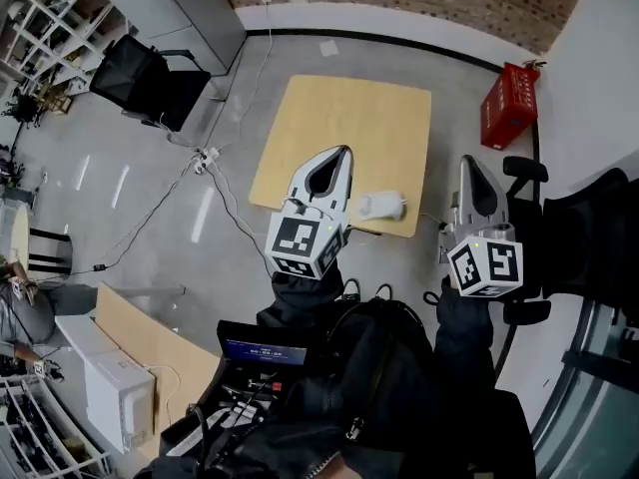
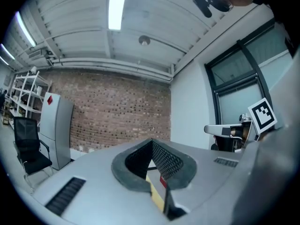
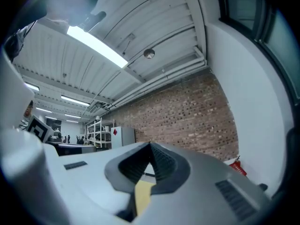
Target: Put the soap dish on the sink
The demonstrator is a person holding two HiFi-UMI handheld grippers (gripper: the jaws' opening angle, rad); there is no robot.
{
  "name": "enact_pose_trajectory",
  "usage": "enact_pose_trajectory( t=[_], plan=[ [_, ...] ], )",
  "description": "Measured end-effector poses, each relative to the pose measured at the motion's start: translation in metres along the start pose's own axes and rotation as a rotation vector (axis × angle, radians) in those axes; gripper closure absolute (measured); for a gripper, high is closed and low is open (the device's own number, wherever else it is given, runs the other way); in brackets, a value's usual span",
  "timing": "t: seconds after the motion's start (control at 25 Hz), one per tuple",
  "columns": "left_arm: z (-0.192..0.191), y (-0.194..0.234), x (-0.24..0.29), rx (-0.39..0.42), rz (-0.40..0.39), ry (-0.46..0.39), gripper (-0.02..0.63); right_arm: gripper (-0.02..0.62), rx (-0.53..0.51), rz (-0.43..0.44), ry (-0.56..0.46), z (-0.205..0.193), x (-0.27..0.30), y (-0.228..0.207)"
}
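Both grippers are held up level in front of the person, high above the floor. The left gripper (image 1: 345,152) has its jaws together with nothing between them. In its own view the ribbed pads meet at the tip, with a brick wall (image 2: 117,109) behind. The right gripper (image 1: 468,161) is likewise closed tip to tip and empty. Well below them, on a pale wooden table (image 1: 319,118), lies a small white thing (image 1: 382,205) close to the table's near edge. It is too small to tell whether it is the soap dish, the sink or both, and its left end meets the outline of the left gripper in the head view. Neither gripper touches it. A red crate (image 1: 509,104) stands by the wall beyond the table. The person's dark clothing (image 1: 399,387) fills the bottom of the head view and hides the floor there.
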State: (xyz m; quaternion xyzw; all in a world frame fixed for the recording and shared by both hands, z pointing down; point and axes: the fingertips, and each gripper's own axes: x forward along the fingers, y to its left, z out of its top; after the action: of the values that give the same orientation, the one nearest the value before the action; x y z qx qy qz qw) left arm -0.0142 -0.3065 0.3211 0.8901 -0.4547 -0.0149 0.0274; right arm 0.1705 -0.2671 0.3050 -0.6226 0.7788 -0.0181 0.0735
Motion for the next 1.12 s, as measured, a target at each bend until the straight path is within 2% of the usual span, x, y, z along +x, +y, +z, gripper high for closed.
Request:
enact_pose_trajectory(
  t=[0.2,0.32,0.68,1.12],
  plan=[
    [0.035,-0.012,-0.005,0.038,0.007,-0.067,0.604,0.588,-0.076,0.017,-0.037,0.039,-0.009,0.006],
    [0.049,-0.012,-0.006,0.050,0.003,-0.098,0.604,0.588,-0.101,0.026,-0.058,0.049,-0.008,0.013],
    [0.065,-0.002,-0.014,0.070,0.034,-0.138,0.604,0.589,-0.127,0.064,-0.089,0.060,-0.004,0.028],
    [0.066,0.001,-0.008,0.075,0.037,-0.123,0.604,0.591,-0.140,0.064,-0.105,0.063,0.004,0.030]
  ],
)
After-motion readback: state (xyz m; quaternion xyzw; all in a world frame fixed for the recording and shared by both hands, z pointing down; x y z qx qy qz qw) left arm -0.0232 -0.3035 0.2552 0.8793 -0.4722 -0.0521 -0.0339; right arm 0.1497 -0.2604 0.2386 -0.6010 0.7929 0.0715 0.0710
